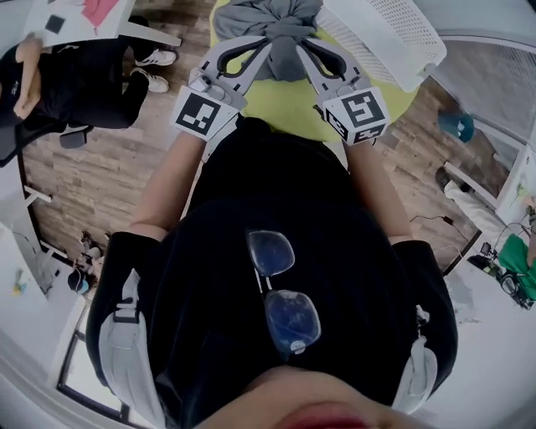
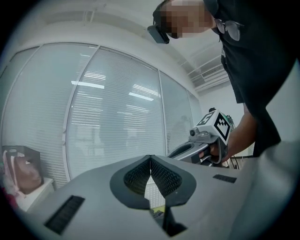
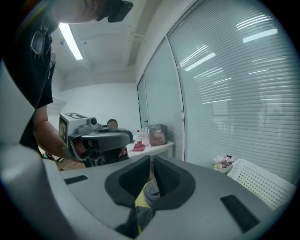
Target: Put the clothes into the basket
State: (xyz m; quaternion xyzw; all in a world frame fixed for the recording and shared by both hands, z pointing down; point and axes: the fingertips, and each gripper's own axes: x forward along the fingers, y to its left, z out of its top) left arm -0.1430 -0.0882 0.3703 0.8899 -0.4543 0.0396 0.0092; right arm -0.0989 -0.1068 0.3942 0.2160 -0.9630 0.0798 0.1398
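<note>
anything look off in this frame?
Nothing damaged or spilled. The grey garment is bunched and twisted between the left tongs and right tongs, over the yellow-green surface, not yet in the white basket. Only the right gripper view plainly shows cloth pinched.

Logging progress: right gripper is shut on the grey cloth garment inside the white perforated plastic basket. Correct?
No. The right gripper is shut on the grey cloth garment, but over the yellow-green round table, not inside the white perforated plastic basket, which stands to the garment's right. The head view shows this.
</note>
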